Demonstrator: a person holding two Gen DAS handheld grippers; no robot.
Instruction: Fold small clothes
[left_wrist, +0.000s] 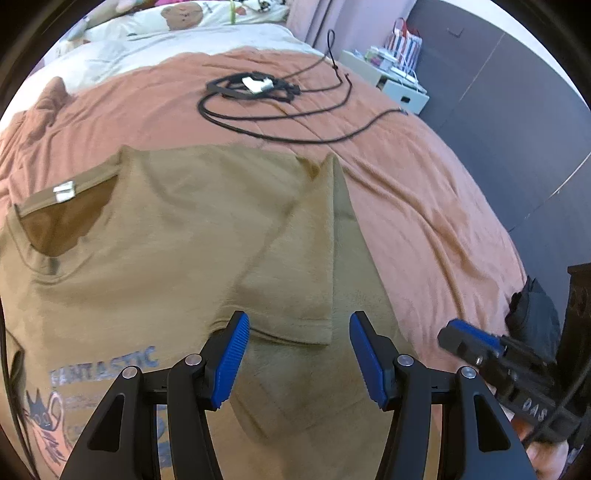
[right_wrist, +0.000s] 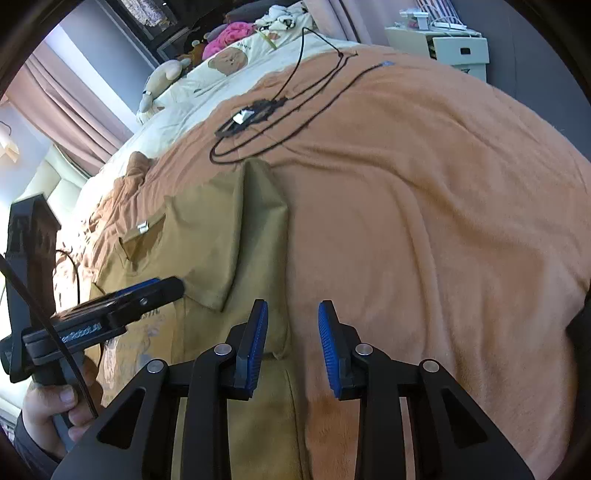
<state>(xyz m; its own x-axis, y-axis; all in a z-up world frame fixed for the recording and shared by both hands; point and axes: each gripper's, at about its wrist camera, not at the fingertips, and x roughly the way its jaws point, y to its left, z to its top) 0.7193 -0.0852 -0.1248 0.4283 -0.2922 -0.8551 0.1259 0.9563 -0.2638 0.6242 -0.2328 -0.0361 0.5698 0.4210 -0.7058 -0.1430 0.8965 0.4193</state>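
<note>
A tan T-shirt (left_wrist: 177, 236) with a blue "FANTASTIC" print lies flat on an orange blanket (left_wrist: 424, 192), its neckline and white label at the left. Its right sleeve (left_wrist: 295, 266) is folded inward over the body. My left gripper (left_wrist: 299, 325) hovers open just above the folded sleeve's hem, nothing between its blue pads. At the lower right of this view the right gripper (left_wrist: 465, 343) shows from the side. In the right wrist view, my right gripper (right_wrist: 292, 310) stands open over the T-shirt's (right_wrist: 207, 229) right edge, gripping nothing. The left gripper (right_wrist: 147, 291) reaches in from the left, held by a hand (right_wrist: 55, 402).
A coiled black cable with a white adapter (left_wrist: 258, 86) lies on the blanket beyond the shirt. Pillows and plush toys (right_wrist: 229, 59) fill the bed's head. A white drawer unit (left_wrist: 400, 86) and dark wardrobe (left_wrist: 517, 110) stand beside the bed. A dark bag (left_wrist: 532, 314) sits at the bed's edge.
</note>
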